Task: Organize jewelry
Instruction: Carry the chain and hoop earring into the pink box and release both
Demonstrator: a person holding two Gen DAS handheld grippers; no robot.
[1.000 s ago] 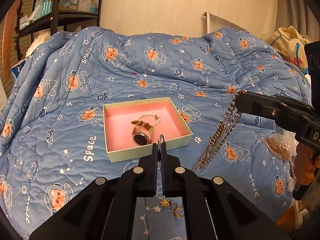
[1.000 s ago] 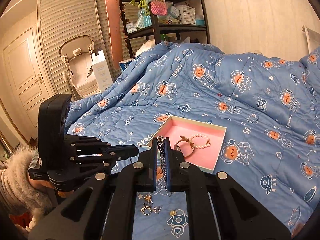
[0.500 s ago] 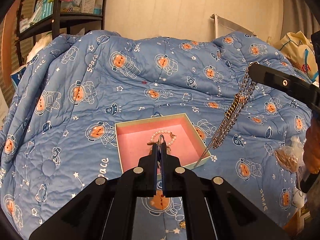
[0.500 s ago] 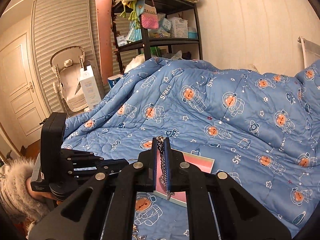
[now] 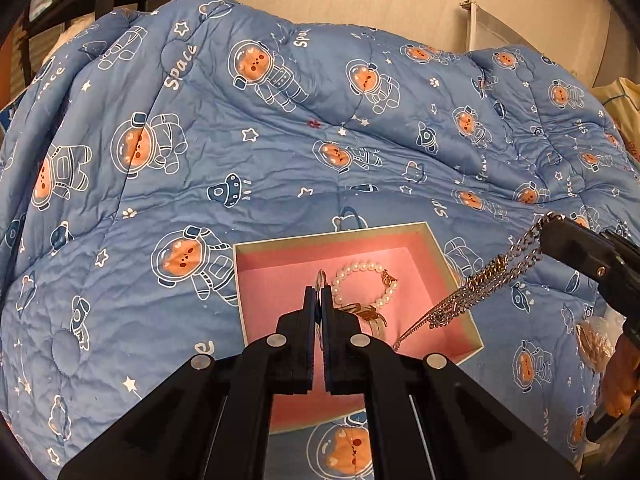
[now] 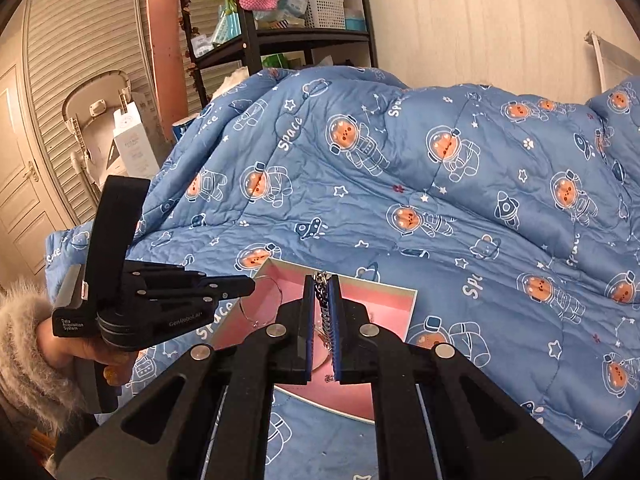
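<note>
A pink-lined box (image 5: 332, 238) with a pale rim lies on the blue quilt. In it are a pearl bracelet (image 5: 360, 282) and a gold watch (image 5: 370, 316), half hidden by my fingers. My left gripper (image 5: 319, 292) hangs over the box, shut on a thin wire hoop (image 6: 262, 301). My right gripper (image 6: 321, 285) is shut on a silver chain (image 6: 323, 308). In the left wrist view the right gripper (image 5: 549, 227) comes in from the right. The chain (image 5: 492, 272) drapes from it down into the box's right side.
The printed quilt (image 5: 240, 140) covers the whole bed and rises in folds behind the box. A black shelf unit (image 6: 280, 36) with baskets, a white carton (image 6: 134, 144) and a louvred door stand at the left. A crinkled plastic bag (image 5: 596, 336) lies at the bed's right edge.
Both grippers have moved forward and down towards the box. It now lies right under their tips. The chain's lower end has swung from beside the box to inside it.
</note>
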